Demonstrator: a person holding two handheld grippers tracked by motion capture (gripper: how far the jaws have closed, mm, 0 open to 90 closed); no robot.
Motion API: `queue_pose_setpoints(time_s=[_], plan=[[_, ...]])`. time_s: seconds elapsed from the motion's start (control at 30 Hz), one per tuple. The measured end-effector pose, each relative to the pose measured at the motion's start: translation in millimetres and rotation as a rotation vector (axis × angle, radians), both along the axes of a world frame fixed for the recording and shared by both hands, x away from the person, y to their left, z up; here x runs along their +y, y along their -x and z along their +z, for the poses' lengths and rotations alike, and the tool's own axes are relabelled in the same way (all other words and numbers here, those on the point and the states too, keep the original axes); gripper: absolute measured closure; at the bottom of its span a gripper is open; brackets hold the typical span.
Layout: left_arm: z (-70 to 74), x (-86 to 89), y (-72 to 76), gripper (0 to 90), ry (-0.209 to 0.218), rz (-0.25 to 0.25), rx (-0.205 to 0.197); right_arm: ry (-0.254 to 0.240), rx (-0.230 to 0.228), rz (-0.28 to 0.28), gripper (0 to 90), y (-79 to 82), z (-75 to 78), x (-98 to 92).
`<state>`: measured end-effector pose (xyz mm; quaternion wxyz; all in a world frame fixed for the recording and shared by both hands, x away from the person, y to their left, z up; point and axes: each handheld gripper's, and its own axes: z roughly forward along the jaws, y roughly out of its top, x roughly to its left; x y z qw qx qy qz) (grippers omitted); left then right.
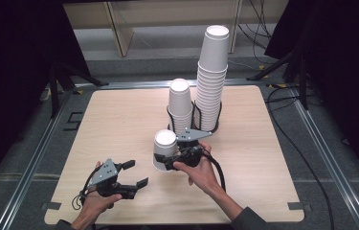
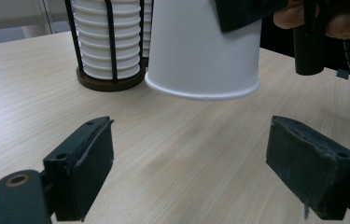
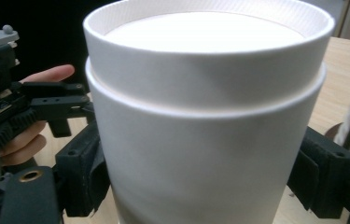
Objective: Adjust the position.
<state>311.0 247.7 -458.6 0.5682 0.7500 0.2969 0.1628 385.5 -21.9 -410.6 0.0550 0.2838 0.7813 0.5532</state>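
Pale wood-grain desk (image 1: 119, 115) is sitting in a dark room, cables trailing behind. No writing is showing anywhere. Right claw (image 1: 170, 160) is clamping a plain white paper cup (image 1: 163, 149) — upside down, lifted just off the desk, near two racked cup stacks (image 1: 210, 81). Left claw (image 1: 134, 175) is gaping wide — holding nothing.

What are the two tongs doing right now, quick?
Left tongs: open, holding nothing.
Right tongs: closed on an upside-down white paper cup.
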Motion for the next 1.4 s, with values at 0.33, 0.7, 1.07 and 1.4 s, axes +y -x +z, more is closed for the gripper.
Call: queue_pose_setpoints(time_s=[0.33,0.7,1.07,1.4], plan=[[-0.7,-4.0,-0.3,14.6,-0.001,-0.018,-0.001,-0.009,-0.003,0.047,18.8,8.3,-3.9,16.3],[-1.3,-7.8,0.6,13.2,-0.010,-0.029,-0.009,-0.056,0.038,0.091,19.0,16.7,-10.1,37.6],[-2.3,-10.7,-0.1,0.5,-0.002,-0.017,-0.004,-0.095,0.066,0.117,19.1,24.1,-11.1,50.8],[-2.5,-10.0,0.8,0.0,0.006,-0.022,0.013,-0.115,0.058,0.158,19.0,26.8,-13.6,55.9]])
